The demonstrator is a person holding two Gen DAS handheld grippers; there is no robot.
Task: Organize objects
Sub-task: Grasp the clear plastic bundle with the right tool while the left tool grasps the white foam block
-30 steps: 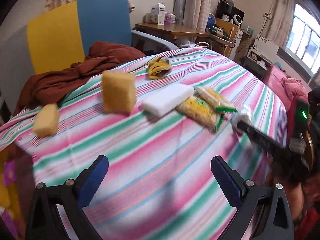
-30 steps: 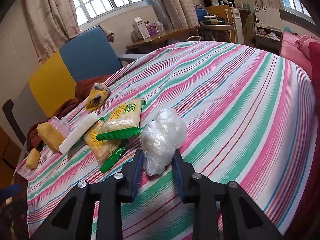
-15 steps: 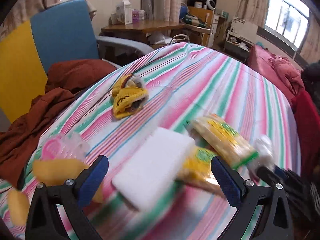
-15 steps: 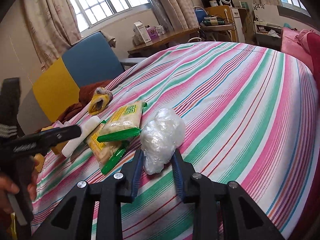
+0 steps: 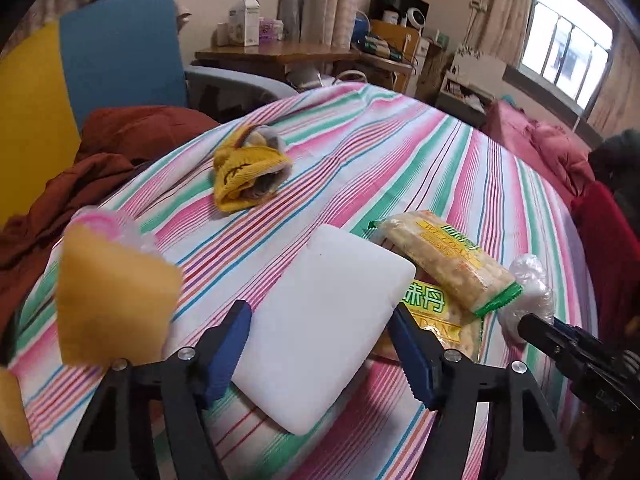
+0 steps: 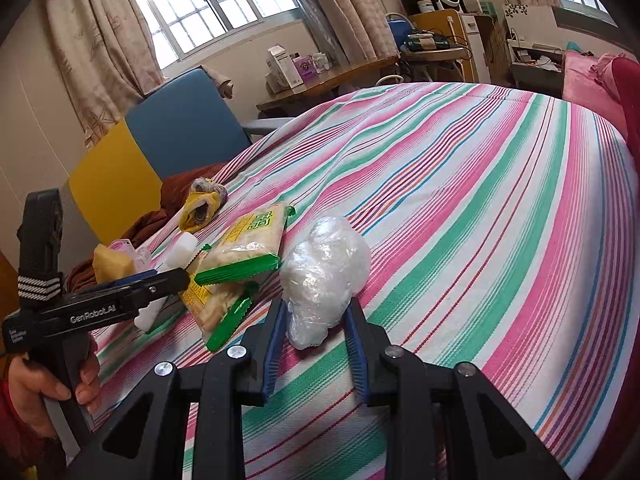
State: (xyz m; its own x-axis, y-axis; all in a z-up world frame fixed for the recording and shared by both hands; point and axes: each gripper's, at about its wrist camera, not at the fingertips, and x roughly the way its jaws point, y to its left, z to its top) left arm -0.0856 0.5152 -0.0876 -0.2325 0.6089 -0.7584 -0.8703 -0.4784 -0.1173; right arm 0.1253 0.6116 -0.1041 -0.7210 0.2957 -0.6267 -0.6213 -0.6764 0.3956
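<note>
The white foam block (image 5: 324,328) lay flat on the striped bed (image 5: 400,168), long axis running away between the closing left hand-held gripper (image 5: 320,352), while the right hand-held gripper (image 6: 314,332) pinched the crumpled plastic bag (image 6: 324,272).

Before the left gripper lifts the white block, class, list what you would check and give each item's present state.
1. White foam block sits between the left gripper jaws: ok.
2. Jaws pressing on the block: not ok, they are closing, with gaps on both sides.
3. Block free of the snack packets: cannot tell, its right edge meets them.
4. Yellow sponge clear of the jaws: ok, it stands apart to the left.
5. Right gripper shut on the clear plastic bag: ok.
</note>
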